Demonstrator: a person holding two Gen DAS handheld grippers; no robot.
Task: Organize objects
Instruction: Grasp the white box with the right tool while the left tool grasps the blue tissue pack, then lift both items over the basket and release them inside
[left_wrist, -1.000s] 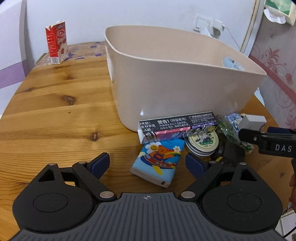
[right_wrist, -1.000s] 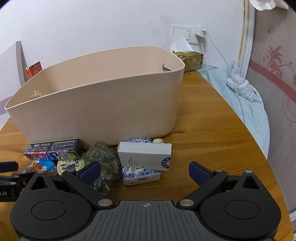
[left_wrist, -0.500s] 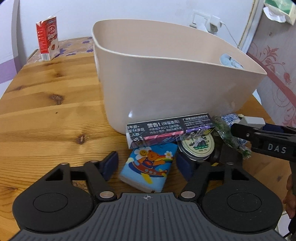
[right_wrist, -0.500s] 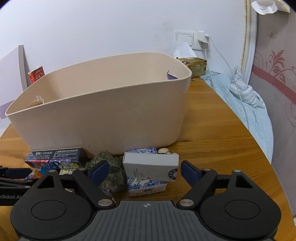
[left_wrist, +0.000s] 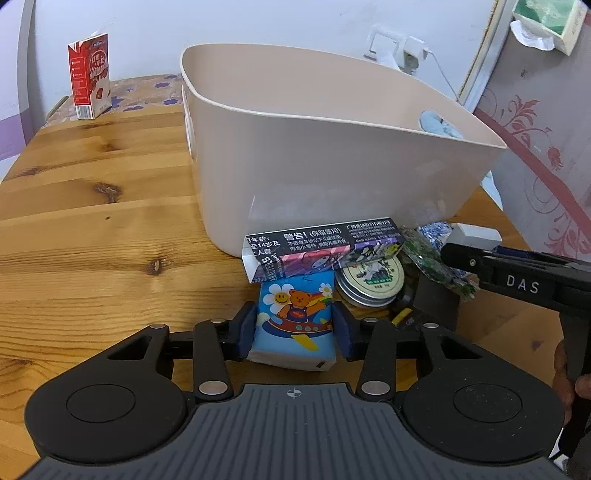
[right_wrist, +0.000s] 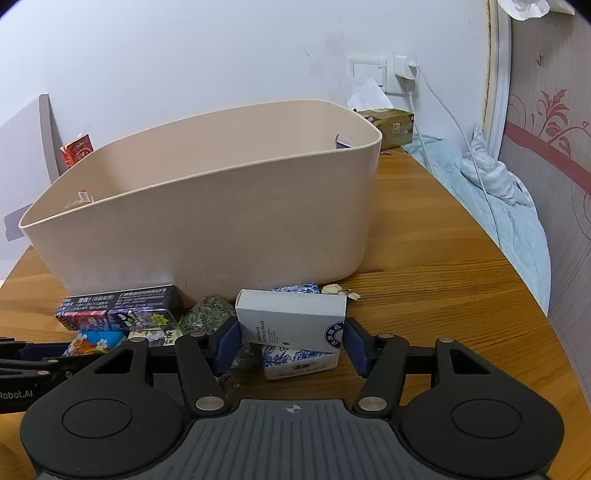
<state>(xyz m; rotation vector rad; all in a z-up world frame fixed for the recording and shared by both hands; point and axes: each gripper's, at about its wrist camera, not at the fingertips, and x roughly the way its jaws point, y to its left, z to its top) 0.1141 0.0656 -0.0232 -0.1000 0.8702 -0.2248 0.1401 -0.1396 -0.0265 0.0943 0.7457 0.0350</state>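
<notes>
A beige plastic bin (left_wrist: 332, 155) stands on the wooden table (left_wrist: 92, 206); it also shows in the right wrist view (right_wrist: 207, 229). Small items lie in front of it. My left gripper (left_wrist: 293, 330) is shut on a blue tissue pack with a cartoon bear (left_wrist: 295, 317). Beside it lie a dark long box (left_wrist: 321, 251) and a round tin (left_wrist: 369, 284). My right gripper (right_wrist: 290, 345) is shut on a white box (right_wrist: 291, 321), which rests on a blue-and-white patterned box (right_wrist: 299, 363). A green packet (right_wrist: 207, 317) lies to its left.
A red milk carton (left_wrist: 88, 75) stands at the table's far left. A tissue box (right_wrist: 388, 125) sits behind the bin by the wall socket. A pale blue cloth (right_wrist: 491, 199) with a cable lies along the table's right edge.
Both grippers moved forward and closed, the left one onto the tissue pack, the right one onto the white box.
</notes>
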